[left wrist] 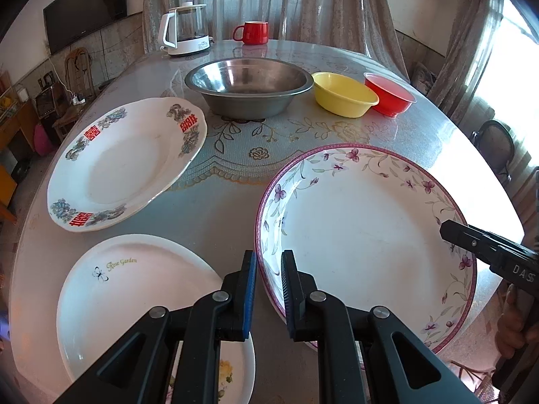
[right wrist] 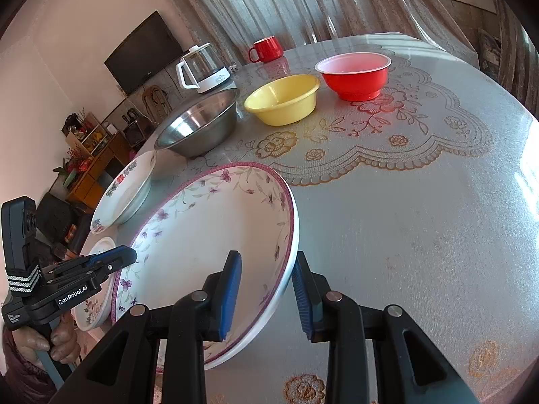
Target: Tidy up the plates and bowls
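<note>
Your left hand-held gripper [left wrist: 269, 289] has its 2 blue-padded fingers a little apart, one on each side of the near left rim of the purple-flowered plate [left wrist: 367, 242], with a gap showing at the inner finger. Your right hand-held gripper [right wrist: 266, 294] straddles the opposite rim, fingers apart, one over the plate's face and one outside the edge. In the right wrist view that plate is tilted, its right edge raised off the bench [right wrist: 421, 235], and its left edge overlaps the Rose Garden plate [left wrist: 141, 289], which lies flat at lower left in the left wrist view. The plate is round, white and empty, with a purple-red rim band and vine sprigs. The plate with red characters [left wrist: 124, 161] sits at centre left, also empty. Along the top of the frame stand 3 empty bowls in a row: steel bowl [left wrist: 249, 87], yellow bowl [left wrist: 343, 94] and red bowl [left wrist: 390, 94], the last 2 touching or nearly so. Behind them are a white kettle [left wrist: 185, 30] and a red mug [left wrist: 252, 32].
</note>
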